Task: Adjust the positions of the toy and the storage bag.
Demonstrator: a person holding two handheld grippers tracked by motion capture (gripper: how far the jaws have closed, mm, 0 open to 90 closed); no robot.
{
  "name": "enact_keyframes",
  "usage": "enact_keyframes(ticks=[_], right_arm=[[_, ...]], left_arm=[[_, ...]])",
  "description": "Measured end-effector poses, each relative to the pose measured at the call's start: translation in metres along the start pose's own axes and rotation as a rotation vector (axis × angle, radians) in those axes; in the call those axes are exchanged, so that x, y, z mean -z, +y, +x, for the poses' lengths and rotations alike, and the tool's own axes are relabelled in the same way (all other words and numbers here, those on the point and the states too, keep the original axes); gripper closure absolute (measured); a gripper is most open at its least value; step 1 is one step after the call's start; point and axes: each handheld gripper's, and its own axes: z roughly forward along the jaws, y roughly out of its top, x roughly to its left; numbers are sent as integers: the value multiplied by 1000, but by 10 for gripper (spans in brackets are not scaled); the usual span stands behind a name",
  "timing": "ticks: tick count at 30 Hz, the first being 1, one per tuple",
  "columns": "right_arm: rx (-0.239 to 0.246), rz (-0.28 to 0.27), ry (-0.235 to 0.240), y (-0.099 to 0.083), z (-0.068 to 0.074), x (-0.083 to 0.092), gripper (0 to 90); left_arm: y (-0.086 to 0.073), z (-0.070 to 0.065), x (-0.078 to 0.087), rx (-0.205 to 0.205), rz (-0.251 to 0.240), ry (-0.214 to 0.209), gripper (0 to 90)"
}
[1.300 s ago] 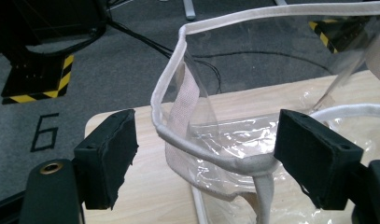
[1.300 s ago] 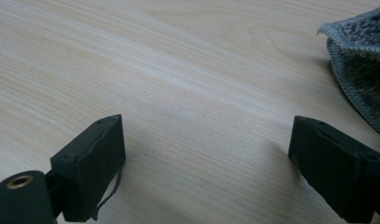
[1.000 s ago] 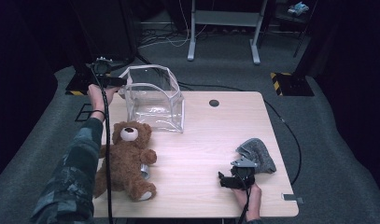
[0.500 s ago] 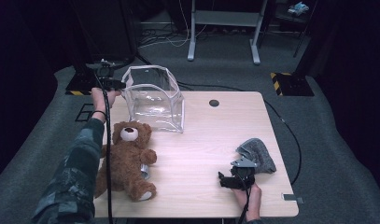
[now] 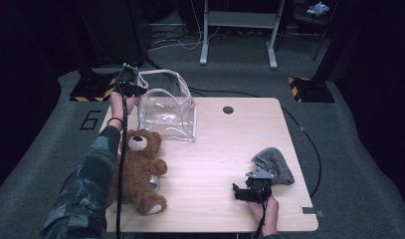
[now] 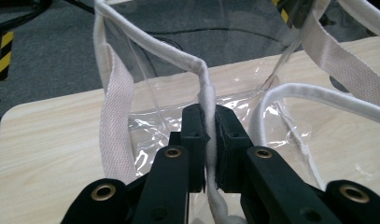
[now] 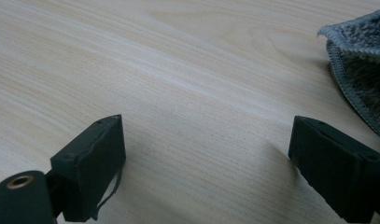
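A clear plastic bag [image 5: 166,107] with white fabric trim and straps stands at the back left of the wooden table [image 5: 225,144]. My left gripper [image 5: 132,89] is at the bag's left rim; its jaws have just been closing and now pinch the white rim [image 6: 207,116] between the pads. A brown teddy bear [image 5: 140,169] lies on its back at the front left. A grey cloth [image 5: 274,163] lies at the front right. My right gripper [image 5: 242,193] rests low over the table left of the cloth [image 7: 360,74], open, with bare wood between its jaws.
A dark round hole [image 5: 228,109] sits in the tabletop behind the centre. A metal frame stand [image 5: 237,30] and cables lie on the carpet beyond the table. Yellow-black striped blocks [image 5: 309,89] flank the far corners.
My left gripper has moved right along the bag's rim and its jaws have shut on the white trim. The bag has shifted slightly. My right gripper has not moved.
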Motion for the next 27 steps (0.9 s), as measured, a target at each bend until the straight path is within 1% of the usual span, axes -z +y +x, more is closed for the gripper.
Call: enact_keyframes(ticks=[1,3,5,8,12,13,14,15,17,27], right_arm=[[0,0,0,0,0,0,101],[1,0,0,0,0,0,101],[0,0,-1,0,0,0,101],[1,0,0,0,0,0,101],[1,-1,-1,0,0,0,101],[1,-1,-1,0,0,0,101],[1,-1,-1,0,0,0,101],[1,-1,-1,0,0,0,101],[0,-1,-1,0,0,0,101],[-2,-1,-1,0,0,0,101]], left_arm=[[1,-1,0,-12,5,-1,836],[1,-5,-2,-12,0,-7,835],[2,-8,-3,-23,-1,-14,836],[3,-14,-5,-46,-3,-27,837],[5,-25,-8,-67,-5,-41,837],[5,-28,-9,-75,-4,-49,836],[5,-30,-10,-76,-5,-49,836],[6,-33,-11,-78,-10,-58,836],[7,-38,-12,-101,-2,-65,836],[11,-64,-19,-137,-7,-109,836]])
